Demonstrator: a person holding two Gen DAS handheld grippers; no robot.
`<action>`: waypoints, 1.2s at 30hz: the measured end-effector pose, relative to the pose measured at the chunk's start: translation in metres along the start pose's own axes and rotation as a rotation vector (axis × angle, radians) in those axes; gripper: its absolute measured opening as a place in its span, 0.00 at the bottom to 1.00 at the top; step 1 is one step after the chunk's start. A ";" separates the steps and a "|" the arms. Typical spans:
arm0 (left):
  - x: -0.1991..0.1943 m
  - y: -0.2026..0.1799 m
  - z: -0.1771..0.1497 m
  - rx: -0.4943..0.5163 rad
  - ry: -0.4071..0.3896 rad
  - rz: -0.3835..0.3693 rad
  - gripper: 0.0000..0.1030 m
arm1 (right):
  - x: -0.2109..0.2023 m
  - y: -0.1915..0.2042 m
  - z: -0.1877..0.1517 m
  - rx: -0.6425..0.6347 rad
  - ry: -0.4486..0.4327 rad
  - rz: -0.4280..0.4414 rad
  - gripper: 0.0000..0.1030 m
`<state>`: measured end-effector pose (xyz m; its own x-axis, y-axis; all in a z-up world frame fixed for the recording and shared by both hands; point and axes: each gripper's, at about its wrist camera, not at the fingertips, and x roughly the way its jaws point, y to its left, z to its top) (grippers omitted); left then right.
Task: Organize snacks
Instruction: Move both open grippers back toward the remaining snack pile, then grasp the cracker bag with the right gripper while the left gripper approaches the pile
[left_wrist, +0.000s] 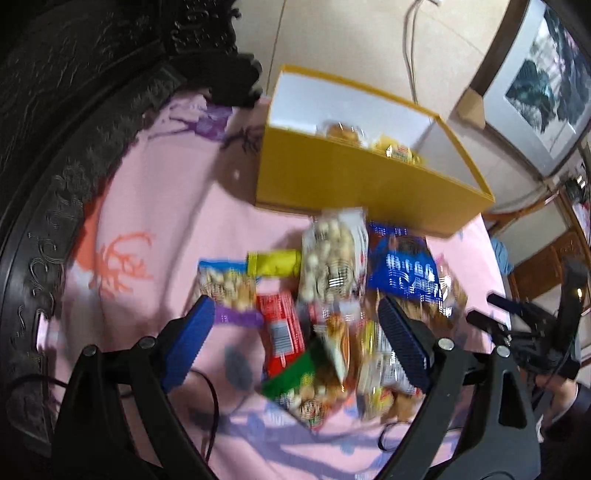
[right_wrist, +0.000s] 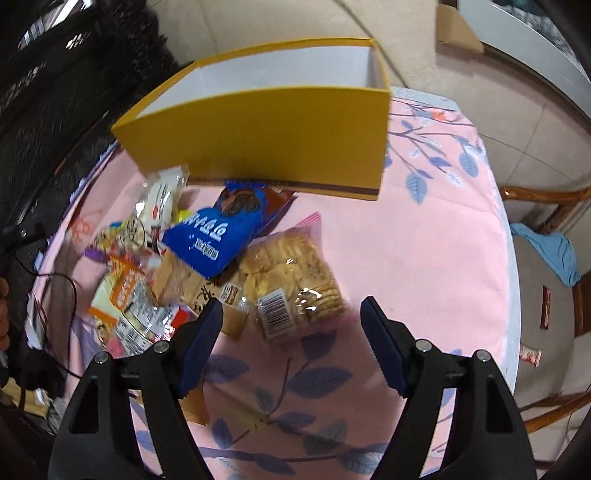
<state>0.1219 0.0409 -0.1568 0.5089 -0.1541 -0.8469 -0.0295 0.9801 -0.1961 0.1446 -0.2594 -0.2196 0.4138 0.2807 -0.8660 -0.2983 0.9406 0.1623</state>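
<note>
Left wrist view showed the left gripper with its blue pads wide apart and nothing held, hanging over a heap of snack packets on the pink floral tablecloth. Left to right in that heap: a blue-topped nut bag, a red packet, a clear bag of white coated nuts, a blue bag. The yellow box stood just beyond, touching the far edge of the heap, a few wrapped snacks already inside. Right wrist view showed the right gripper, likewise wide open and empty, above a clear pack of crackers lying just right of the blue bag. Risk, as judged: the packets overlap, so closing on one could pinch a neighbour or drag it off the table; slick film could slip from the pads; both grippers working one heap could collide. Left view was motion-blurred, labels unreadable. Only the left view showed the box's contents and the other gripper at its right edge; only the right view showed two small packets on the floor beside the table.
</note>
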 end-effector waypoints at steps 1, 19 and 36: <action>0.000 -0.001 -0.005 0.001 0.008 -0.002 0.89 | 0.004 0.001 0.000 -0.009 0.008 -0.004 0.75; -0.013 0.002 -0.028 -0.016 0.025 0.015 0.89 | 0.058 0.009 0.019 -0.184 0.099 -0.042 0.75; -0.002 0.005 -0.040 0.001 0.068 0.010 0.89 | 0.036 0.005 -0.034 -0.107 0.119 -0.057 0.58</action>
<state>0.0865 0.0407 -0.1755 0.4491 -0.1529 -0.8803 -0.0336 0.9817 -0.1876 0.1285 -0.2507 -0.2662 0.3297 0.1966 -0.9234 -0.3693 0.9270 0.0655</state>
